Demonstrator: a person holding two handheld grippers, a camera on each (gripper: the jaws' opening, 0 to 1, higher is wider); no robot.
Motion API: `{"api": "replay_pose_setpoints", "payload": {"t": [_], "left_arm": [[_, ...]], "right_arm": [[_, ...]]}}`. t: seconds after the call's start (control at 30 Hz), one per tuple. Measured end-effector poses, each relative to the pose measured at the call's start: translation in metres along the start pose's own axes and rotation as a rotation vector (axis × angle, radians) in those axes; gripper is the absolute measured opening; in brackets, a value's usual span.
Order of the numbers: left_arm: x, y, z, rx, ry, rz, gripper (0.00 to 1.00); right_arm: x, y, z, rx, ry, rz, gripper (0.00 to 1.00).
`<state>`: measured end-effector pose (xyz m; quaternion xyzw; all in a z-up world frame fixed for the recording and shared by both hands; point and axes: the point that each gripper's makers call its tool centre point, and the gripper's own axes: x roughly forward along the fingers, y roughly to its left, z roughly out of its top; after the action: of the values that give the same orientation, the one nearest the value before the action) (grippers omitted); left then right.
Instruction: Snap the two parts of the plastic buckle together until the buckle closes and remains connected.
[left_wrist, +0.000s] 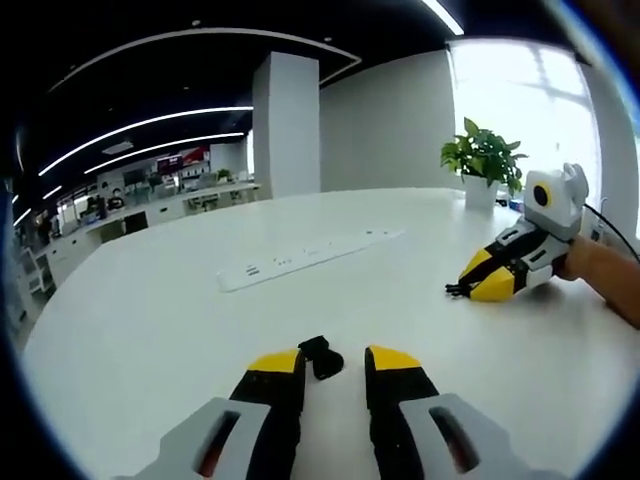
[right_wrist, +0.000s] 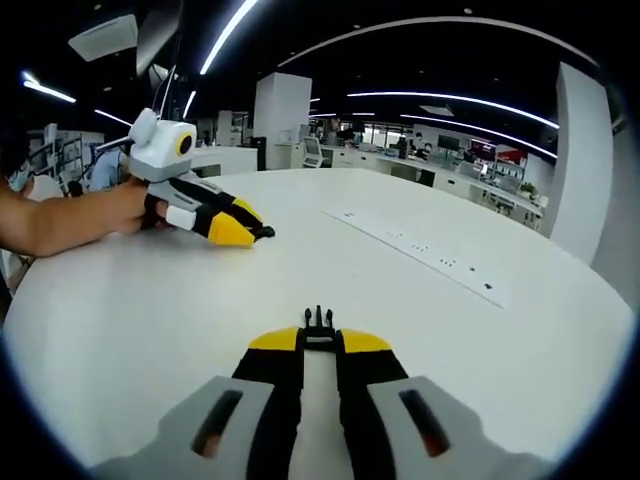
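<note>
While between left tongs (left_wrist: 332, 360) | socket half (left_wrist: 322, 356) | right tongs (right_wrist: 319, 340) pinch pronged half (right_wrist: 318, 323)

Black buckle parts (left_wrist: 322, 357) on a white table (left_wrist: 150, 320) — yellow-tipped black jaws, white power strip (left_wrist: 310, 258), green plant (left_wrist: 484, 155).

The left gripper view sits low over the white worktop (left_wrist: 150, 330), looking along its own tongs (left_wrist: 332, 360) across the surface toward a window and a potted plant (left_wrist: 484, 160) at the far edge. The right gripper view sits equally low and close, looking along its tongs (right_wrist: 319, 342) toward the open office. Each view catches the other's tongs, and both share the worktop's middle with the white power strip (left_wrist: 305, 258) (right_wrist: 420, 250).
</note>
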<state>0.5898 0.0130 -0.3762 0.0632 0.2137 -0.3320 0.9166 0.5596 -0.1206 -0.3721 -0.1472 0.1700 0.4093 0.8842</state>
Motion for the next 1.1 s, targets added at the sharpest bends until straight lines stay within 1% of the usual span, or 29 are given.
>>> {"api": "replay_pose_setpoints", "payload": {"t": [0.03,0.07,0.2,0.33,0.43,0.5,0.57,0.67,0.83,0.97,1.1], "left_arm": [[0.001,0.002,-0.002,0.022,0.014,0.021,0.23],[0.003,-0.001,-0.003,0.014,0.011,0.016,0.22],[0.004,0.008,-0.003,0.018,0.014,0.037,0.21],[0.002,0.014,-0.003,-0.001,0.013,0.032,0.18],[0.001,0.013,-0.003,-0.013,0.011,0.024,0.17],[0.001,0.013,-0.005,-0.006,0.016,0.028,0.16],[0.001,0.012,-0.004,0.004,0.014,0.032,0.12],[0.002,0.013,-0.004,0.016,0.012,0.031,0.12],[0.0,0.01,-0.004,0.004,0.012,0.016,0.13],[0.001,0.006,-0.004,0.005,0.007,0.011,0.17],[0.0,0.004,-0.004,0.006,0.006,0.007,0.17]], "right_arm": [[0.0,0.0,0.0,0.001,0.0,0.0,0.11],[0.0,-0.001,0.0,0.0,0.0,0.0,0.11],[0.001,-0.002,0.001,0.001,0.0,0.001,0.11],[0.001,-0.002,0.001,0.003,0.0,0.002,0.11],[0.001,-0.003,0.001,0.004,0.0,0.002,0.11],[0.001,-0.003,0.001,0.004,0.0,0.001,0.11],[0.001,-0.002,0.001,0.002,0.001,0.002,0.12],[0.001,-0.001,0.001,0.0,0.001,0.002,0.11],[0.001,0.001,0.001,0.001,0.001,0.001,0.11],[0.0,0.002,0.0,0.001,0.0,0.001,0.12],[0.001,0.002,0.001,0.003,-0.001,0.0,0.12]]}}
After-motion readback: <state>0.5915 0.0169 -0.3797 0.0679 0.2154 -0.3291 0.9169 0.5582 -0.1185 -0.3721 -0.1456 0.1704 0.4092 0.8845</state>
